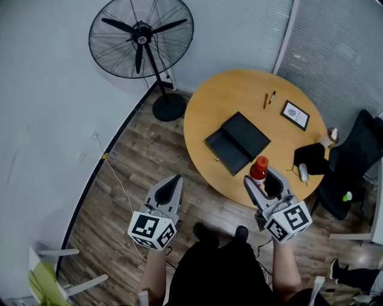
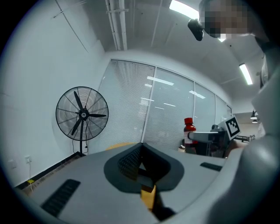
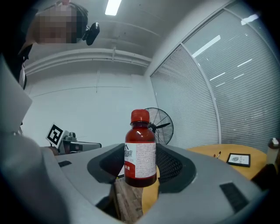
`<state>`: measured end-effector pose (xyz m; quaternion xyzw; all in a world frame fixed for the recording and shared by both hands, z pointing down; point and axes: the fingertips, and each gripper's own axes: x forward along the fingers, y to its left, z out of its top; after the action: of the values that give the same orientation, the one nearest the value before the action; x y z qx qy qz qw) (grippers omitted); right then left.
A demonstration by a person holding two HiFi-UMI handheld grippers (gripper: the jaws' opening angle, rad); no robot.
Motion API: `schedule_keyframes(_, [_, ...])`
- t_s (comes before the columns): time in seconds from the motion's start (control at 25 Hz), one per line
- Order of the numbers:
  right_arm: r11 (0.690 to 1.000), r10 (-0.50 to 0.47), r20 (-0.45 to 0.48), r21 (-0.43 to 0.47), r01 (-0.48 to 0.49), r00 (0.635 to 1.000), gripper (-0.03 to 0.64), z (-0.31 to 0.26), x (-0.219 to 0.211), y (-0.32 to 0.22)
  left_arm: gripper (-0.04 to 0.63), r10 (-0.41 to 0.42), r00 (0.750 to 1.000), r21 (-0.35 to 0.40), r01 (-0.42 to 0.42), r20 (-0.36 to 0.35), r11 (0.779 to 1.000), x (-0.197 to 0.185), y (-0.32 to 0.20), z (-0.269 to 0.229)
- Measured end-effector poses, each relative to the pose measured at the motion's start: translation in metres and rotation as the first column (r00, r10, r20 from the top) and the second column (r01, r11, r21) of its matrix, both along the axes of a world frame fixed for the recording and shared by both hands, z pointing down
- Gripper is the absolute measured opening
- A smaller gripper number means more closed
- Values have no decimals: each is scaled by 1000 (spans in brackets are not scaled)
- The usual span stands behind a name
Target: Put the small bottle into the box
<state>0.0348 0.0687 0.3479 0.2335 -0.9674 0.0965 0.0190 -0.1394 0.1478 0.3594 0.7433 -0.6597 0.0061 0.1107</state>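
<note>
Your right gripper [image 1: 261,179] clamps the small bottle [image 1: 259,168] upright over the table's [image 1: 239,95] near edge; left gripper [image 1: 172,182] closed, empty. Keep it level and lower it inside the open box [image 1: 226,152] mid-table before releasing.

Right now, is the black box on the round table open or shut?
Open. The flat black box lies on the round wooden table with its two halves spread flat side by side; nothing shows inside.

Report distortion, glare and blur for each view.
Head view: edges bow, round table evenly lit and sharp. Left gripper view: heavy fisheye, ceiling lights glare on the blinds. Right gripper view: fisheye, small bottle sharp, a highlight on its shoulder.
</note>
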Motion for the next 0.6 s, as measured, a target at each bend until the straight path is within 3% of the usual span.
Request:
schedule_keyframes(0.28, [998, 59, -21, -19, -59, 998, 227, 8, -11, 9, -5, 48, 999, -20, -49, -21, 999, -19, 0, 12])
schedule_keyframes(0.6, [992, 113, -42, -46, -115, 993, 227, 18, 5, 0, -5, 101, 994, -46, -103, -49, 994, -5, -17, 25])
